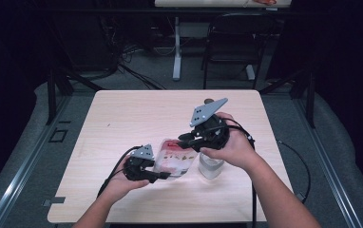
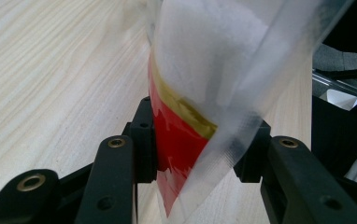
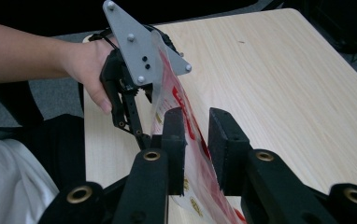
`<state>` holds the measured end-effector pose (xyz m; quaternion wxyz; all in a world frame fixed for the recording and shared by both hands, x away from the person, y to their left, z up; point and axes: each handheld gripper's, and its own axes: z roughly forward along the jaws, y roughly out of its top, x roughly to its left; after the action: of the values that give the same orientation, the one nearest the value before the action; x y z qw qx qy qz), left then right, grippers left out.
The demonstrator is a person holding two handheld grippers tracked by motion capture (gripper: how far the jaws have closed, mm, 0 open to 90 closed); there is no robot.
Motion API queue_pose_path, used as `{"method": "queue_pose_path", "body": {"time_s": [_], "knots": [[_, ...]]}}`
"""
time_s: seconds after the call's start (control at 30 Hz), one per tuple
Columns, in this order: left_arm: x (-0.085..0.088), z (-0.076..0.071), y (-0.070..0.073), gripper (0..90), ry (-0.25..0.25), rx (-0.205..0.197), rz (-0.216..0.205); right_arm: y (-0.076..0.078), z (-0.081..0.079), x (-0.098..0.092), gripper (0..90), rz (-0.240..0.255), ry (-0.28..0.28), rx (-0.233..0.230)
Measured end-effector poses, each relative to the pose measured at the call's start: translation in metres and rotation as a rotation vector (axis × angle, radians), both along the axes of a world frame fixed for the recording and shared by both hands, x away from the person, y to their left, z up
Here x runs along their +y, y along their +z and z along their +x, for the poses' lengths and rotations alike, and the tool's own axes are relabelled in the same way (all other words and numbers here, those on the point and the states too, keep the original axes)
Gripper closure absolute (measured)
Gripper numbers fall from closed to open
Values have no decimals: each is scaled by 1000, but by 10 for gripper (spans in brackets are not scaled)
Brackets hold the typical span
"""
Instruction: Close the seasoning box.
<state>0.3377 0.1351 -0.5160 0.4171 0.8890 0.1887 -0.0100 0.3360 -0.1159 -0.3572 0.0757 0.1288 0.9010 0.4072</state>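
A: Status of the left hand-held gripper (image 2: 193, 154)?
B: It is clamping the red-and-clear pouch (image 2: 200, 84) between its jaws; the right hand-held gripper (image 3: 197, 140) is standing part-open around the pouch's far edge, not pressing; the pouch is unopened; a jar (image 1: 211, 166) is waiting beneath.

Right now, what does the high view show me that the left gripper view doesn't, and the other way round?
The high view adds the right gripper, its jaws open at the far end of the bag, a clear jar under that hand, and a chair beyond the table. The left gripper view adds close detail: the bag's red band and gold stripe, pinched between black pads. Both share the bag, the left gripper and the wooden table.
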Motion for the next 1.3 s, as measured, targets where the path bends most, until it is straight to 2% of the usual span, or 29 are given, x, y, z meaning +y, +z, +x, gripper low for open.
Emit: {"method": "queue_pose_path", "body": {"time_s": [0.2,0.43,0.8,0.93,1.13,1.23,1.3], "knots": [[2,-1,0,598,8,-2,8,-3,-3,-7,775,30,-31,-21],[6,-3,-1,599,6,-4,38,-10,-9,-10,797,37,-52,-49],[10,-5,-1,602,19,-6,66,-21,-10,-14,893,82,-64,-37],[13,-4,-2,603,18,2,67,-24,-10,-12,900,81,-69,-45],[16,-5,0,605,40,-14,78,-27,-10,-12,900,90,-79,-44],[18,-5,1,606,35,-8,60,-26,-9,-13,900,93,-84,-42],[18,-5,2,607,37,-11,70,-26,-9,-14,900,95,-89,-42]]}}
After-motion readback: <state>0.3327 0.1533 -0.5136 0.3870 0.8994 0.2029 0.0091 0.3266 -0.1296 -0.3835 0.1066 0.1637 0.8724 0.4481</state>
